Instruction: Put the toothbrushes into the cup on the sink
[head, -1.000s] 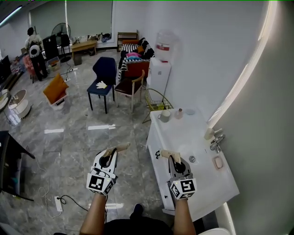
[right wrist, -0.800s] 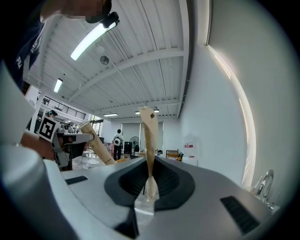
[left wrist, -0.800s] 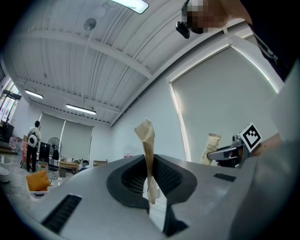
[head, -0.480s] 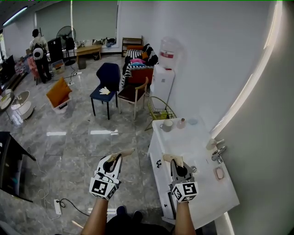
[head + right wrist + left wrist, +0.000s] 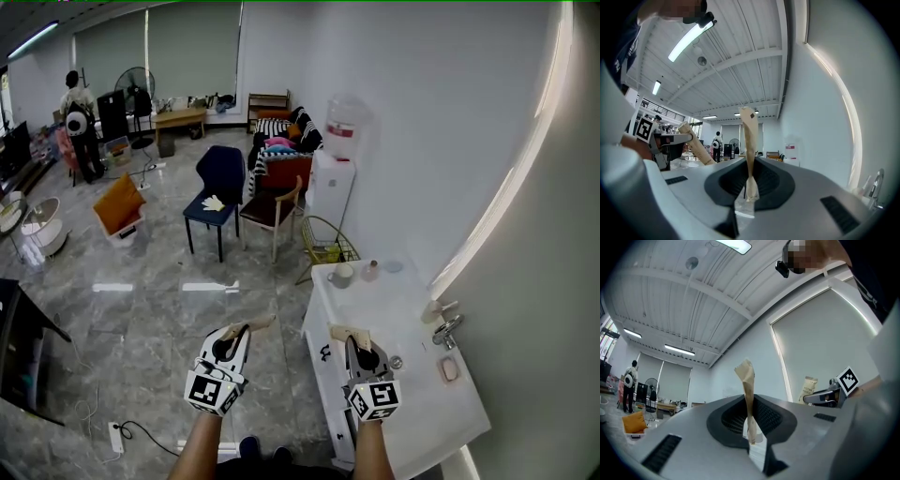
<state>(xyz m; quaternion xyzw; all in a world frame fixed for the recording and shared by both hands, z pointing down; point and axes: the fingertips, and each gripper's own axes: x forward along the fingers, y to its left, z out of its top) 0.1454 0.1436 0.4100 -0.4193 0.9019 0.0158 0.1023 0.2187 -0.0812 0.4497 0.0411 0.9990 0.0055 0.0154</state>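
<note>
In the head view my left gripper (image 5: 240, 332) is shut on a tan paper-wrapped toothbrush (image 5: 255, 324) over the floor, left of the sink. My right gripper (image 5: 353, 340) is shut on a second wrapped toothbrush (image 5: 345, 333) above the near left part of the white sink counter (image 5: 417, 408). The cup (image 5: 340, 275) stands at the counter's far left corner, well ahead of both grippers. In the left gripper view the wrapped toothbrush (image 5: 747, 394) stands up between the jaws. The right gripper view shows its own toothbrush (image 5: 749, 145) the same way.
A small bottle (image 5: 371, 271) and a dish (image 5: 393, 266) sit beside the cup. The faucet (image 5: 444, 329), drain (image 5: 396, 362) and soap dish (image 5: 449, 368) lie to the right. Beyond the sink are a wire basket (image 5: 325, 246), a water dispenser (image 5: 337, 183) and chairs (image 5: 215, 192). A person (image 5: 75, 120) stands far back.
Both grippers have moved a little forward toward the cup's end of the sink, each still gripping its toothbrush. The head view has tilted up.
</note>
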